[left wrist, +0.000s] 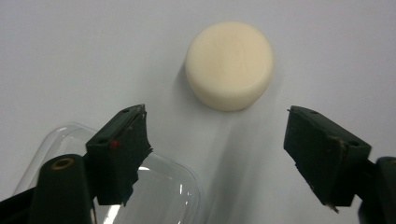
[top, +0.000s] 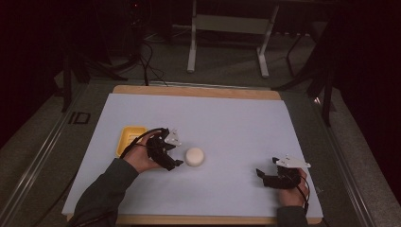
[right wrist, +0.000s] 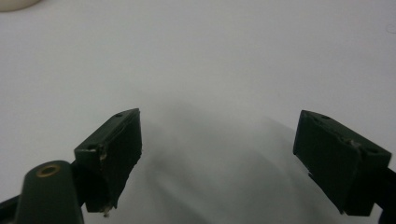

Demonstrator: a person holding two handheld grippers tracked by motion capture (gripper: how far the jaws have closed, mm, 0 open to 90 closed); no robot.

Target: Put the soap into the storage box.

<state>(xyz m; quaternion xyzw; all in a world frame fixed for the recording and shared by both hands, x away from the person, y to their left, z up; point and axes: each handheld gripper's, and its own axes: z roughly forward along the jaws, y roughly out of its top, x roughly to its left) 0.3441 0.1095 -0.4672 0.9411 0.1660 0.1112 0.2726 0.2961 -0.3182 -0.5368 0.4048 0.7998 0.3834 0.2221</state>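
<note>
A cream round puck (top: 194,156) lies on the white sheet (top: 227,123), left of the middle. My left gripper (top: 177,151) sits just to its left, jaws open and facing it. In the left gripper view the puck (left wrist: 229,65) lies a short way beyond the open left gripper (left wrist: 217,140), with nothing between the jaws. My right gripper (top: 265,168) rests near the front right of the sheet, pointing left. It stands open (right wrist: 217,144) over bare sheet, with an edge of the puck (right wrist: 14,3) at the top left corner.
A yellow tray (top: 131,139) lies behind the left hand. A clear plastic piece (left wrist: 159,196) lies under the left gripper's left jaw. The sheet covers a wooden table (top: 198,91); beyond it are a dark floor, cables and a stand's legs (top: 227,47).
</note>
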